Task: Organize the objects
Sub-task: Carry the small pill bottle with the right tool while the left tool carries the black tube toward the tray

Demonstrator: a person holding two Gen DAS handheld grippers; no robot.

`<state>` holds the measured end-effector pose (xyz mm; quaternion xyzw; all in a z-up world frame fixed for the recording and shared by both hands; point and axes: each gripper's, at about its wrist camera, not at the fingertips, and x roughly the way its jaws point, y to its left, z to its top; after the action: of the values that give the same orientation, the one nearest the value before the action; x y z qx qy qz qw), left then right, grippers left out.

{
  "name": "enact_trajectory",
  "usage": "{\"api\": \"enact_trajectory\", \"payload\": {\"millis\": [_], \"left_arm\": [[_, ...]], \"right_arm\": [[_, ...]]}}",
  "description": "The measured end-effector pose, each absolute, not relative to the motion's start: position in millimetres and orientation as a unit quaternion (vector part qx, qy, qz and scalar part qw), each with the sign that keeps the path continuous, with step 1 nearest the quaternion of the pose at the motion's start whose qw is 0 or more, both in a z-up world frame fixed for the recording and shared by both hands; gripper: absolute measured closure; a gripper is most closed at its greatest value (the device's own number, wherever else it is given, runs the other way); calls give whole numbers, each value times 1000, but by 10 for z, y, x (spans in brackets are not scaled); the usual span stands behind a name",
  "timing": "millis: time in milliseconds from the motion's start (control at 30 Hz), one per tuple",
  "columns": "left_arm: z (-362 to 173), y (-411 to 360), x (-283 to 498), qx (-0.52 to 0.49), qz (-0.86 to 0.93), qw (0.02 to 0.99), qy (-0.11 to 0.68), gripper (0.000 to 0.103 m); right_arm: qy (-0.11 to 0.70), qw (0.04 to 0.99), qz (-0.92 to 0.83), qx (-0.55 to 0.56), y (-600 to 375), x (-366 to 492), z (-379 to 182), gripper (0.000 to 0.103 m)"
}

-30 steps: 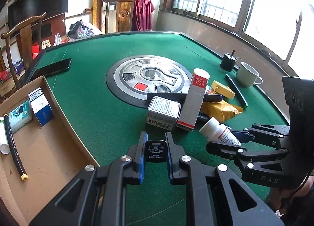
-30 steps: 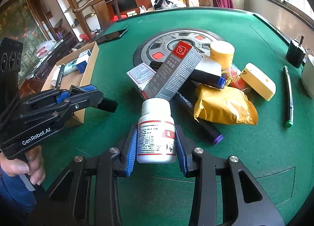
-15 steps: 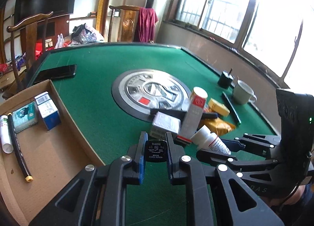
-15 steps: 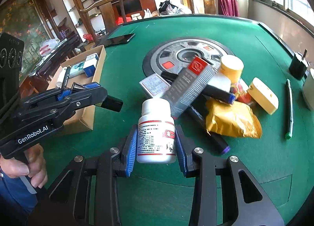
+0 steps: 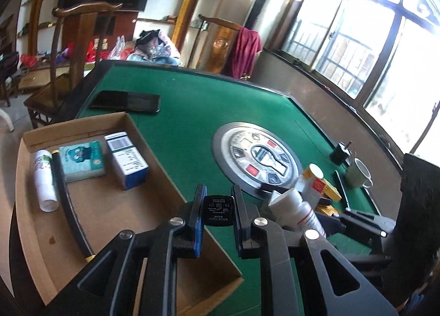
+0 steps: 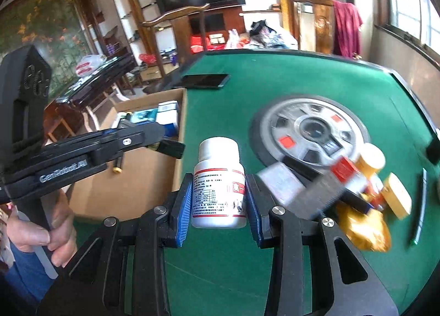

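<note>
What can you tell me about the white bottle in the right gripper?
The white bottle is a small, plastic-looking pill bottle with a smooth white screw cap, closed, and a white label with a red band, fine black print and a red square. It stands upright between the blue pads of the right gripper, which press on its label from both sides. It hangs clear above the green table, beside the cardboard box. In the left wrist view it appears tilted.
</note>
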<state>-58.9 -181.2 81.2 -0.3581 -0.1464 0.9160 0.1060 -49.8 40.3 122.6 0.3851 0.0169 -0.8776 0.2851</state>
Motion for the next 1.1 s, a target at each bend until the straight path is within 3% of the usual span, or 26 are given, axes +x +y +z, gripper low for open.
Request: {"api": "enact_trajectory", "payload": {"millis": [500, 1100], "left_arm": [[512, -2603, -816, -410, 884, 20, -226, 87], [177, -2845, -972, -450, 852, 4, -268, 86]], "right_arm": [[49, 337, -834, 434, -673, -785, 820, 67], [86, 324, -813, 476, -1195, -1135, 539, 67]]}}
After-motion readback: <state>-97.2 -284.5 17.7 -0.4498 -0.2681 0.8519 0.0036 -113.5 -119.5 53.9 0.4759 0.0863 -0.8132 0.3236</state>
